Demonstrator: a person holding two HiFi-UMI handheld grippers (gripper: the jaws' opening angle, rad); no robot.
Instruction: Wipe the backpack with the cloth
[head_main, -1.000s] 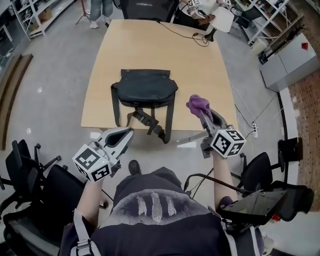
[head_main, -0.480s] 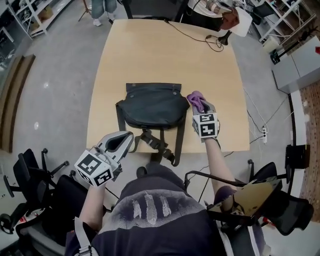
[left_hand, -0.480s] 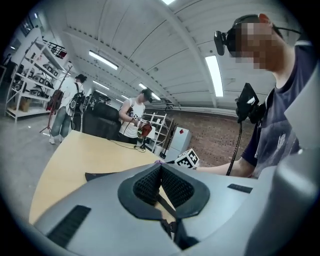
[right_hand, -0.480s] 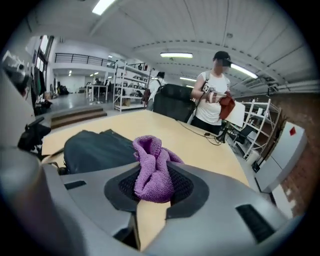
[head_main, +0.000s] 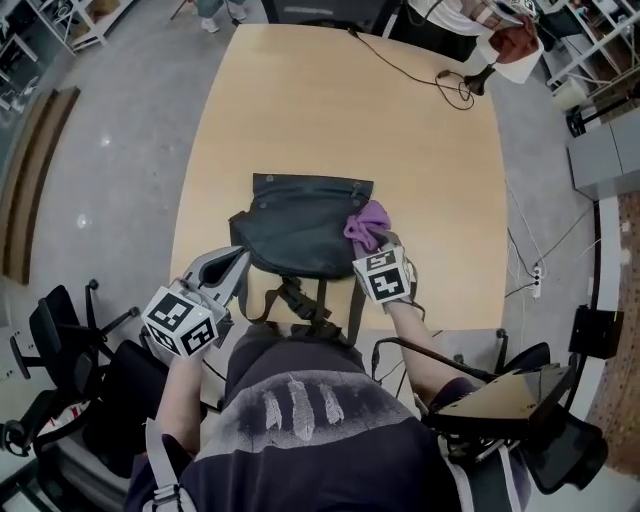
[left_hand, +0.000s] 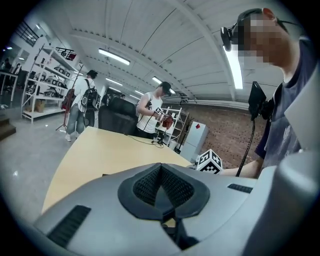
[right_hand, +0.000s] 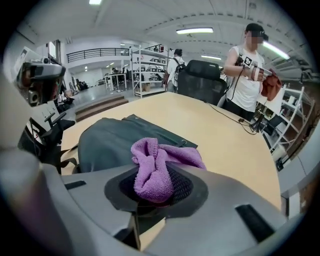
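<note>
While the purple cloth (head_main: 368, 222) is pinched by the right gripper (head_main: 374, 242) at the right edge of the black backpack (head_main: 305, 225) on the table (head_main: 330, 110), the left gripper (head_main: 236, 264) is seen with its jaws pressed together on nothing.

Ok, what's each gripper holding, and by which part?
The right gripper is shut on the purple cloth, pinching a bunched fold of it. The left gripper is shut, holding nothing.
</note>
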